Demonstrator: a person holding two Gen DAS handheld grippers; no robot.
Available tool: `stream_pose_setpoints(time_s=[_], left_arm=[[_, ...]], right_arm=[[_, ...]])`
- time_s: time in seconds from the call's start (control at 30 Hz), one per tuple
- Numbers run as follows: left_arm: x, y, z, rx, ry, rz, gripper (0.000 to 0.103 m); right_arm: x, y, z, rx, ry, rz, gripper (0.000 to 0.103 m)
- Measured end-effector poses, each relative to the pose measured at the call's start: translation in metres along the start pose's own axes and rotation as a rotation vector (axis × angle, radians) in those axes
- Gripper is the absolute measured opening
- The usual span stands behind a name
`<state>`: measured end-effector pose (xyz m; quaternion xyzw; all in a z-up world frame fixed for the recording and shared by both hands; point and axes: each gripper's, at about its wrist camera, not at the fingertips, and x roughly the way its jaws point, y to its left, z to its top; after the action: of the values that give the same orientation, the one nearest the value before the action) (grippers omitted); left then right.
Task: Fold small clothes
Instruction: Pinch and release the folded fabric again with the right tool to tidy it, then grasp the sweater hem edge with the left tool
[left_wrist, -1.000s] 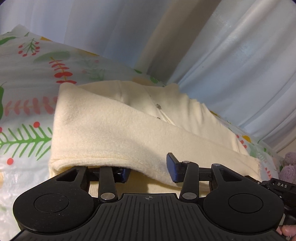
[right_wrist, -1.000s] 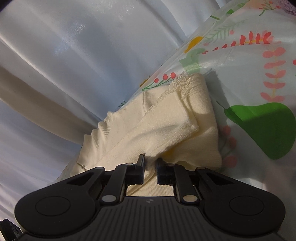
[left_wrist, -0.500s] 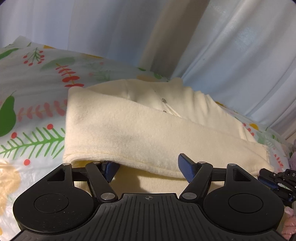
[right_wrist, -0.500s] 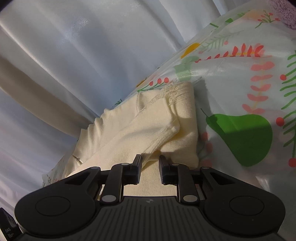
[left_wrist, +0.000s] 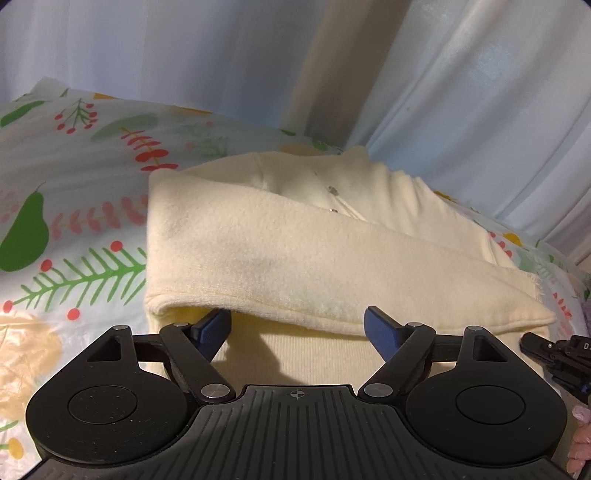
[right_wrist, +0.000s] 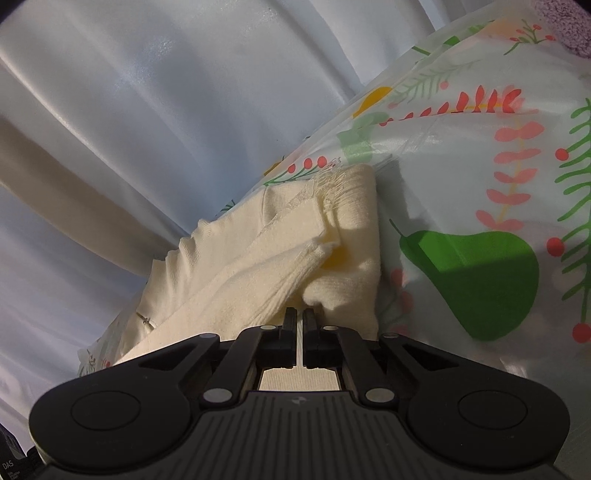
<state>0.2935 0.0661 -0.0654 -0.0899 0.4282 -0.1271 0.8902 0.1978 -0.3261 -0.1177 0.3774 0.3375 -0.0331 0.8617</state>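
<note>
Cream knit garment (left_wrist: 295, 258) lies folded on a plastic sheet (left_wrist: 74, 177) printed with pears, red berries and green fronds. 1 flap is doubled over the top, its hem running left to right across the left wrist view; 2 small metal snaps (left_wrist: 332, 199) show on the layer behind.

Left gripper (left_wrist: 297, 326) sits low and level at the near edge of the garment, its 2 blue-padded fingers (left_wrist: 380, 332) spread wide. Left pad is tucked just under the folded hem; right pad stands in front of the hem. Nothing is held between them.

Right gripper (right_wrist: 299, 319) points along the garment's right end, tilted, with the frayed cuff (right_wrist: 328, 184) ahead of it. Its jaws are drawn narrow, a thin slit between them, tips against the fold of cloth; whether fabric is pinched I cannot tell.

Pale curtain (right_wrist: 147, 110) hangs behind the sheet. Right gripper's black tip shows at the right edge of the left view.
</note>
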Motion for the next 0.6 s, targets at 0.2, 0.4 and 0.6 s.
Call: stream_pose_setpoints(time_s=[0.2,0.4,0.6], left_arm=[[-0.049,0.005,-0.041,0.111,0.077,-0.010,0.089],[-0.112,0.031,-0.104,0.131,0.154,0.093,0.091],[-0.153,0.053,-0.150,0.057,0.253,0.105,0.091]], right_arm=[[-0.044,0.017,-0.049,-0.259,0.234,0.135,0.012],[-0.135,-0.011,-0.099,-0.316,0.320,0.075,0.023],[-0.201,-0.032,-0.125,-0.277,0.323,0.021,0.040]])
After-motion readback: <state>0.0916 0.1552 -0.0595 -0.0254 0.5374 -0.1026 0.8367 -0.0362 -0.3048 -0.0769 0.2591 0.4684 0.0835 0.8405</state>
